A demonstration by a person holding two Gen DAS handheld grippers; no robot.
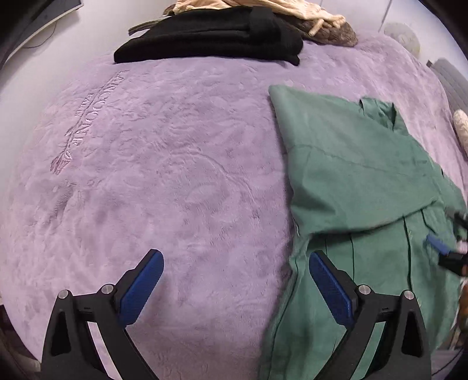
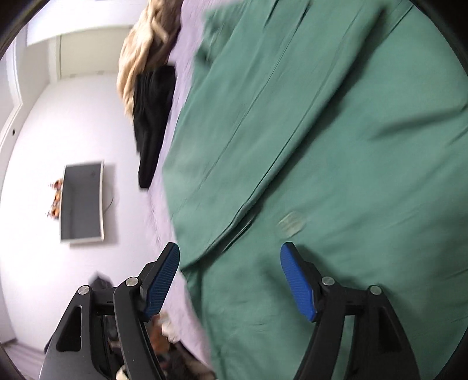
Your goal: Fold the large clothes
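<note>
Green garment: the piece I am folding. It lies on the right part of the bed in my left-wrist view, its upper portion folded over into a flat panel, the collar near the top right, the lower part with dark piping lines running down toward me. In my right-wrist view it fills most of the picture, blurred and tilted.

Left gripper: mine, held above the bed pointing steeply down. Its jaws stand wide apart with nothing between them. The left blue pad sits over bare blanket, the right blue pad over the garment's left edge. I cannot tell whether either touches the cloth.

Right gripper: mine, rolled to one side, jaws apart and gripping nothing. Green cloth lies beneath and between the fingers. Its blue tip also shows at the far right edge of my left-wrist view, over the garment.

Purple blanket: plush, covers the bed, with an embroidered word and a feather motif at the left.

Black folded clothes: a neat pile at the far edge of the bed, well apart from the green garment.

Beige and brown clothes: an unfolded heap just behind the black pile, touching it.

Wall screen: a dark panel on the white wall.
</note>
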